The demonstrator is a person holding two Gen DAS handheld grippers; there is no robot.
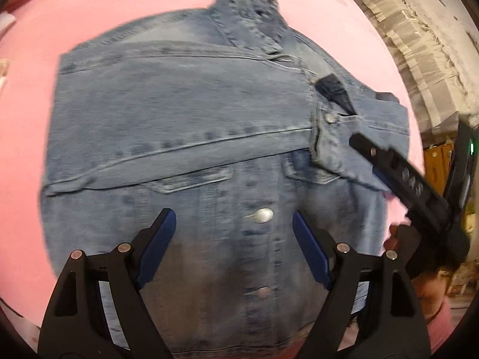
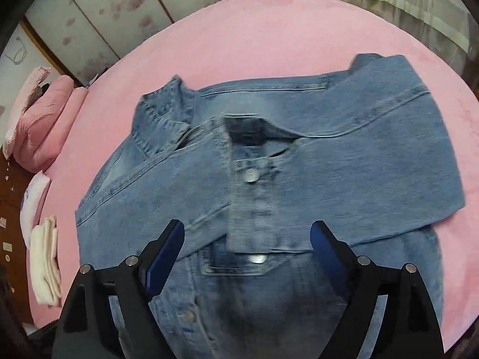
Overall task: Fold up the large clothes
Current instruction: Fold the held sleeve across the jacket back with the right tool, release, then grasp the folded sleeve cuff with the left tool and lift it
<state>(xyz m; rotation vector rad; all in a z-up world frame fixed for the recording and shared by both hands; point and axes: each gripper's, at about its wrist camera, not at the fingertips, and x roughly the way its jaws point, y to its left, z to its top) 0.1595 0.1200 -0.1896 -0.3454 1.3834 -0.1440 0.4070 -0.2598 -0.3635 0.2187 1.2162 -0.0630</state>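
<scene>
Lay flat on the pink bed (image 2: 269,30): a denim jacket (image 2: 329,164), front up, both sleeves (image 1: 179,113) crossed over the chest. Left gripper (image 1: 233,224) and right gripper (image 2: 248,239) above the lower half, fingers wide, holding nothing. Probably sleeve fold done; next, likely grasping the hem and folding toward the collar (image 1: 248,12).

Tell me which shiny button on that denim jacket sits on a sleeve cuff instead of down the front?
The one on the folded sleeve's cuff, lying across the denim jacket. The others, like this, run down the front placket.
</scene>
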